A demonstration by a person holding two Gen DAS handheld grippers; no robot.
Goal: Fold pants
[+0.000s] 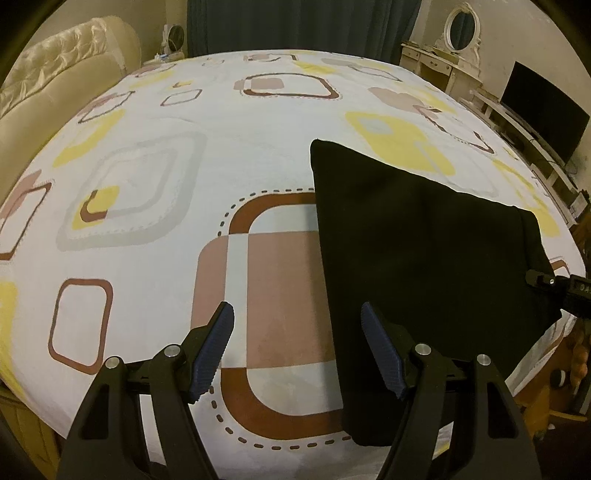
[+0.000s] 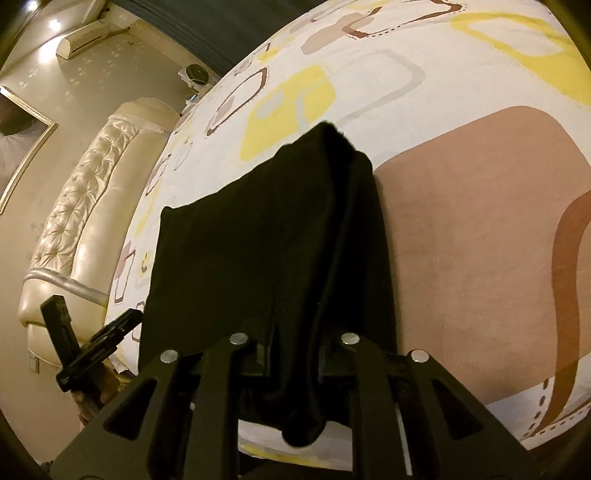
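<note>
Left claw (image 1: 297, 347) wide open, empty, over the bed (image 1: 155, 229), its patterned sheet of yellow, brown and pink squares; cream tufted headboard (image 1: 55, 74), dark curtain (image 1: 295, 22), mirror dresser (image 1: 458, 44), black screen (image 1: 543, 110) around. Folded black pants (image 1: 417, 266) lie flat at the bed's near edge. Right claw (image 2: 293, 354): jaws narrow, pants' bunched edge between them; actual grip cannot be told.

The left tongs (image 1: 297, 347) point steeply downward with their two blue-padded fingers (image 1: 212, 354) spread wide apart and nothing between them. The right tongs (image 2: 293, 354) also tilt downward, their jaws nearly together with a bunch of black cloth between them; whether the pads press on it cannot be made out
</note>
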